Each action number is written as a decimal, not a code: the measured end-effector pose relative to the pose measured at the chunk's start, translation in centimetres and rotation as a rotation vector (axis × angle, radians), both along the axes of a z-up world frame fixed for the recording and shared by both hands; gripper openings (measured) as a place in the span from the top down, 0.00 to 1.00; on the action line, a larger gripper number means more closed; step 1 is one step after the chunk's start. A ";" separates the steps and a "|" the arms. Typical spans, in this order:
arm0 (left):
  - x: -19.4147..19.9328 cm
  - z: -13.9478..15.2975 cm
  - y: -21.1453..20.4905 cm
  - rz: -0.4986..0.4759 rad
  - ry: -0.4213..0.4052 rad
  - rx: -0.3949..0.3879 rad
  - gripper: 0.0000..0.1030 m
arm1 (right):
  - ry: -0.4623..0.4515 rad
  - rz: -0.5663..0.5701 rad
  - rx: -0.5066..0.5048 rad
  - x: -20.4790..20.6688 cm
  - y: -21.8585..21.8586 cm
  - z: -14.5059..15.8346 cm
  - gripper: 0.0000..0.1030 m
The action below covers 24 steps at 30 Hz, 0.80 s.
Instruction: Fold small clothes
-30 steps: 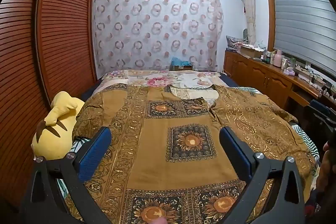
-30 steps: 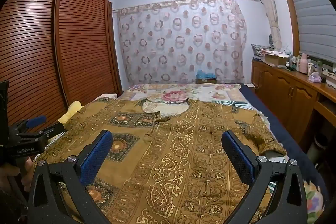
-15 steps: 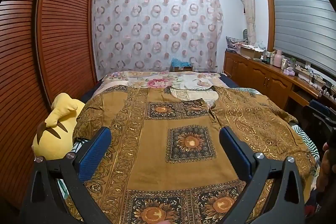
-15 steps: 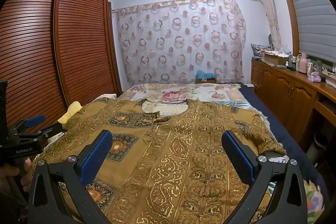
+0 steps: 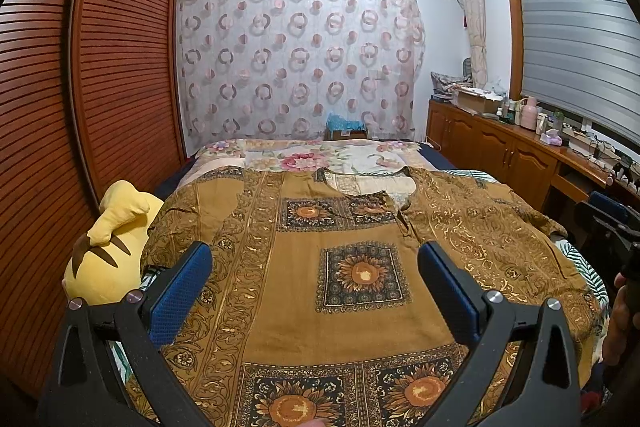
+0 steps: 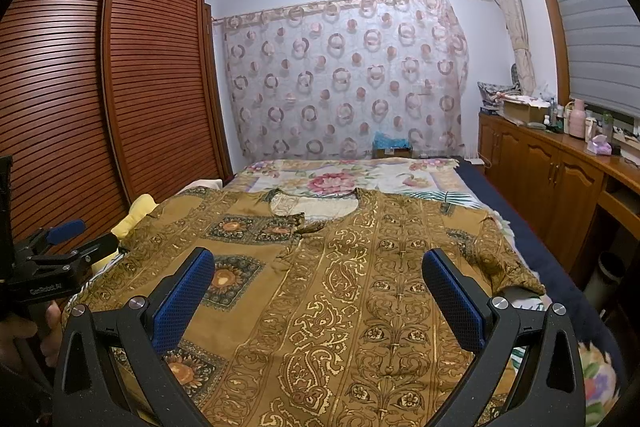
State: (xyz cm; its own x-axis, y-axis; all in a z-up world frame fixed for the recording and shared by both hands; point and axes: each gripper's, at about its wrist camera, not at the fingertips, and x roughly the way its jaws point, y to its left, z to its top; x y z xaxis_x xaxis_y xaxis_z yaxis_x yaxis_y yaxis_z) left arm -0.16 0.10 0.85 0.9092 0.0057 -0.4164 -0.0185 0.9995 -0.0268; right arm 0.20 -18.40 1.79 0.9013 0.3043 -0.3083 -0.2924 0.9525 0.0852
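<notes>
Left wrist view first: your left gripper point(image 5: 316, 291) hangs above the near half of the patterned brown shirt point(image 5: 344, 307) with its jaws wide apart and nothing between them. The shirt is spread flat, front up, across the bed point(image 5: 312, 157), neckline pointing away from you, which is how you'd want it before a first fold. The yellow plush toy point(image 5: 108, 247) sits off the shirt's left sleeve against the wardrobe point(image 5: 80, 87), so it's probably out of the way. Your other tool peeks in at the right edge.

Right wrist view: your right gripper point(image 6: 316, 295) is also spread open and empty, hovering over the paisley-panel side of the shirt. The right sleeve point(image 6: 504, 263) lies crumpled near the bed's edge, so I'd guess it needs flattening or folding in first. No fold has been started, as far as I can tell.
</notes>
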 end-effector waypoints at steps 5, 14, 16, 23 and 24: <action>0.2 0.6 0.3 0.000 -0.003 0.002 0.00 | 0.002 0.000 0.003 -0.1 -0.1 0.0 0.00; 0.1 0.6 0.2 0.000 -0.006 0.002 0.00 | 0.004 0.000 0.004 0.0 -0.1 0.0 0.00; 0.1 0.6 0.2 0.001 -0.006 0.005 0.00 | 0.003 0.000 0.004 -0.1 -0.1 0.0 0.00; 0.0 0.6 0.2 0.001 -0.009 0.005 0.00 | 0.005 0.000 0.004 -0.1 -0.1 0.0 0.00; 0.0 0.6 0.1 0.002 -0.009 0.006 0.00 | 0.005 -0.001 0.004 -0.1 -0.1 0.0 0.00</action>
